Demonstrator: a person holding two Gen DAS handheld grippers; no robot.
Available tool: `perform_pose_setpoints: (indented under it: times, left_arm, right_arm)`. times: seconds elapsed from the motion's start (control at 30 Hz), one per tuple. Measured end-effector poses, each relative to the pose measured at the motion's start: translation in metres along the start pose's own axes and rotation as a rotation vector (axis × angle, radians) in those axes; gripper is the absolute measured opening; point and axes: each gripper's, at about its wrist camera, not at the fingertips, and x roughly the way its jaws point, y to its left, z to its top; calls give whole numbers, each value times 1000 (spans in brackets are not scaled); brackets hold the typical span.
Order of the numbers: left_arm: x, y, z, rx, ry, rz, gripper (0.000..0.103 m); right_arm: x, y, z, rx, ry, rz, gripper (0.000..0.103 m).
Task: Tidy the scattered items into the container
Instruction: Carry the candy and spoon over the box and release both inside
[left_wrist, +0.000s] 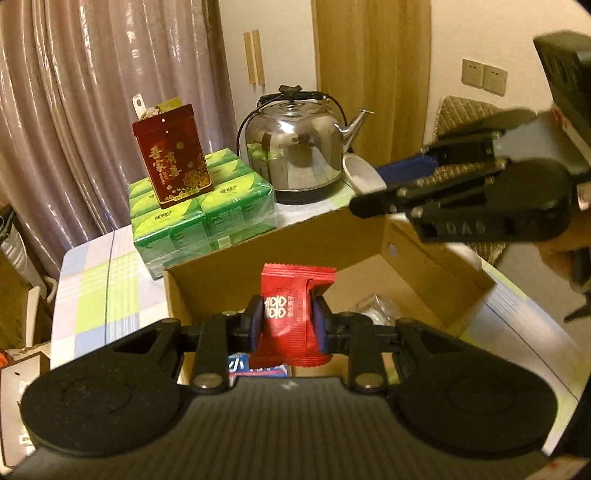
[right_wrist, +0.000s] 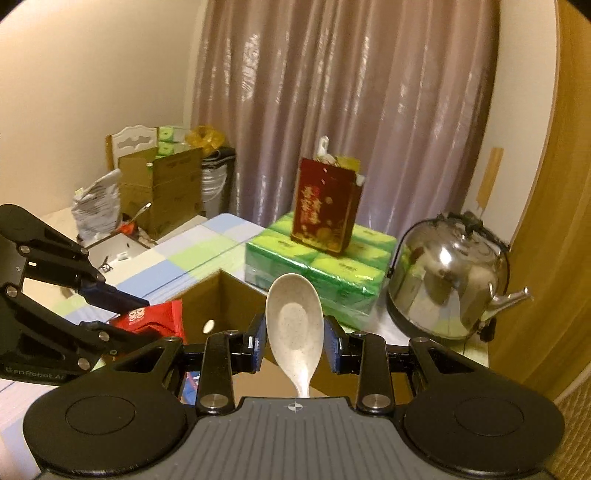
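While both tools hang over the open brown cardboard box (left_wrist: 221, 280), the left gripper (left_wrist: 287, 320) tilts downward with its blue pads pressed tight on a red foil snack packet (left_wrist: 291, 317), which stands upright between them above the box's interior. Over on the other side, the right gripper (right_wrist: 294, 334) also angles down, pinching the bowl of a speckled cream plastic spoon (right_wrist: 293, 325), bowl forward, handle running back toward the camera. From the left wrist view it reaches in from the right, above the box's far right corner, a bare hand (left_wrist: 554, 251) behind it. Inside the box lie a crinkled clear wrapper (left_wrist: 373, 306) and a blue-and-white packet (left_wrist: 258, 369). Beyond stand a shiny steel kettle (left_wrist: 295, 147) and a dark red tin (left_wrist: 171, 155) on green tissue packs (left_wrist: 203, 214), all on the checked tablecloth (left_wrist: 96, 280).
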Motion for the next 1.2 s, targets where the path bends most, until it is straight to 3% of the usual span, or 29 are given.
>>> perform_pose_setpoints:
  times: [0.47, 0.53, 0.97, 1.03, 1.1, 1.2]
  left_arm:
    - [64, 16, -9, -58, 33, -12, 25]
    - [70, 17, -12, -66, 39, -21, 30]
    - [42, 32, -38, -97, 14, 42, 44]
    - [37, 32, -41, -102, 13, 45, 46]
    - [31, 32, -45, -103, 14, 48, 52]
    - [21, 32, -51, -109, 9, 63, 56]
  right_arm:
    - [54, -17, -26, 71, 90, 12, 30]
    - [59, -20, -30, 85, 101, 10, 30]
    - [81, -26, -41, 163, 141, 31, 30]
    - [82, -24, -41, 160, 145, 13, 36]
    - [79, -24, -42, 168, 131, 9, 56]
    - [70, -27, -42, 185, 114, 3, 57]
